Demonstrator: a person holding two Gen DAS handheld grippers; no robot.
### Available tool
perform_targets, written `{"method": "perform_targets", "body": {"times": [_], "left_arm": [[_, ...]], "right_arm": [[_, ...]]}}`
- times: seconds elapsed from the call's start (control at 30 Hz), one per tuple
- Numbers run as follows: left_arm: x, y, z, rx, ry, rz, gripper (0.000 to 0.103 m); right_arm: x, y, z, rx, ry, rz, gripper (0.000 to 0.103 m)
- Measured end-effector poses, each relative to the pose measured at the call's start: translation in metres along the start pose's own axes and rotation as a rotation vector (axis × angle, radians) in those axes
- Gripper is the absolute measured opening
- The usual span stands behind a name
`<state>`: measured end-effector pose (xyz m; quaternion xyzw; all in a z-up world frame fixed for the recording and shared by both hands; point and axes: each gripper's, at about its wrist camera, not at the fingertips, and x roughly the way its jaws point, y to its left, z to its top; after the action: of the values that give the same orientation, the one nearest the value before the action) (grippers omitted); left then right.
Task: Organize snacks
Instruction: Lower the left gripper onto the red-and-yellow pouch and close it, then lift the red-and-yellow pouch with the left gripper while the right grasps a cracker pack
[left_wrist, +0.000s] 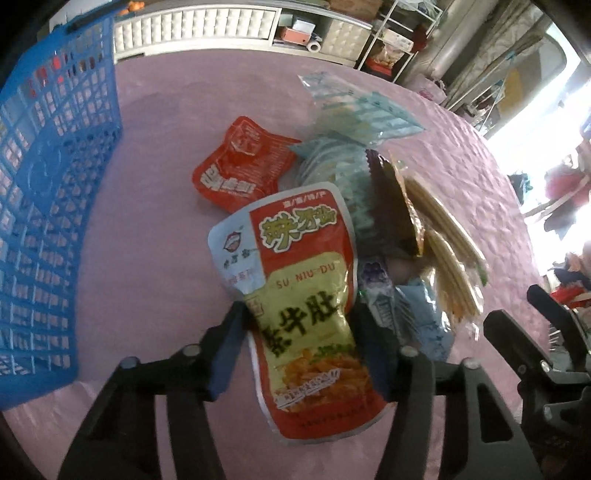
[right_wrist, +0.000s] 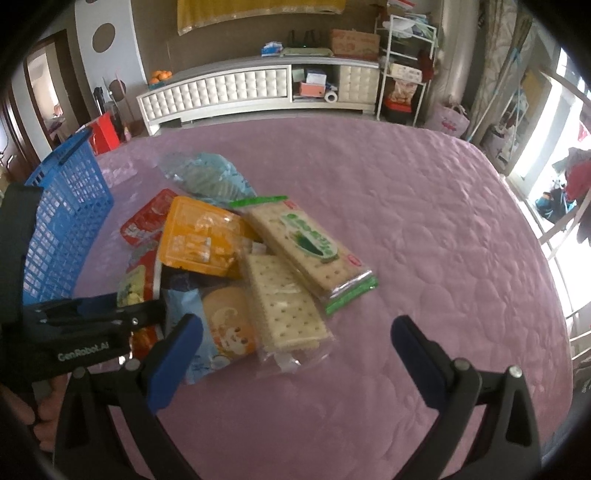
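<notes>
Beside the blue basket (left_wrist: 48, 206), snacks lie piled on a pink quilted surface (right_wrist: 424, 206).
Left wrist view: the left claw (left_wrist: 299, 325) grips a red-and-yellow pouch (left_wrist: 299, 295), right of the basket. Right wrist view: the right claw (right_wrist: 295, 339) hangs spread wide, empty, near a cracker pack (right_wrist: 284, 306), farther right of the basket.

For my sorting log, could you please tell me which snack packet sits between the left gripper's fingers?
The red-and-yellow foil pouch with black Chinese characters sits between the left gripper fingers; the smaller all-red pouch lies beyond, untouched.
</notes>
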<state>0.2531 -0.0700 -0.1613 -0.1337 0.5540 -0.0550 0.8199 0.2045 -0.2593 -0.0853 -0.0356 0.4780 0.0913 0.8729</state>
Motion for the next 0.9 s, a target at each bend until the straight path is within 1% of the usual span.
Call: {"method": "perform_targets", "body": {"times": [0.03,0.13,0.17,0.27,0.37,0.57,0.63,0.7,0.77,0.83,0.9], "left_arm": [[-0.002,0.0,-0.002,0.006,0.006,-0.013,0.047],[-0.008,-0.004,-0.009,0.029,-0.005,-0.017,0.037],[-0.012,-0.004,-0.011,0.035,-0.01,-0.021,0.036],[-0.024,-0.009,-0.017,0.051,-0.035,-0.029,0.035],[-0.04,-0.012,-0.022,0.085,-0.079,-0.027,0.035],[-0.064,-0.007,-0.027,0.095,-0.13,-0.026,0.035],[-0.066,-0.005,-0.029,0.096,-0.138,-0.017,0.035],[-0.066,0.0,-0.027,0.088,-0.131,-0.018,0.035],[-0.065,0.003,-0.025,0.075,-0.12,-0.02,0.035],[-0.064,0.005,-0.023,0.071,-0.119,-0.018,0.035],[-0.064,0.003,-0.019,0.072,-0.128,-0.016,0.035]], "right_arm": [[-0.001,0.0,0.001,0.001,-0.001,0.002,0.103],[-0.007,0.002,-0.001,0.001,-0.005,0.001,0.103],[-0.009,0.002,-0.001,-0.001,-0.006,-0.002,0.103],[-0.015,0.0,-0.002,-0.004,-0.006,-0.011,0.103],[-0.02,-0.001,-0.003,-0.008,-0.007,-0.01,0.103],[-0.015,-0.003,-0.001,-0.03,0.002,0.048,0.103],[-0.007,-0.006,0.0,-0.043,0.022,0.073,0.101],[0.004,-0.008,0.002,-0.048,0.056,0.104,0.092],[0.014,-0.015,0.006,-0.033,0.084,0.124,0.086],[0.021,-0.021,0.012,-0.021,0.097,0.138,0.085],[0.026,-0.025,0.023,-0.034,0.094,0.128,0.085]]}}
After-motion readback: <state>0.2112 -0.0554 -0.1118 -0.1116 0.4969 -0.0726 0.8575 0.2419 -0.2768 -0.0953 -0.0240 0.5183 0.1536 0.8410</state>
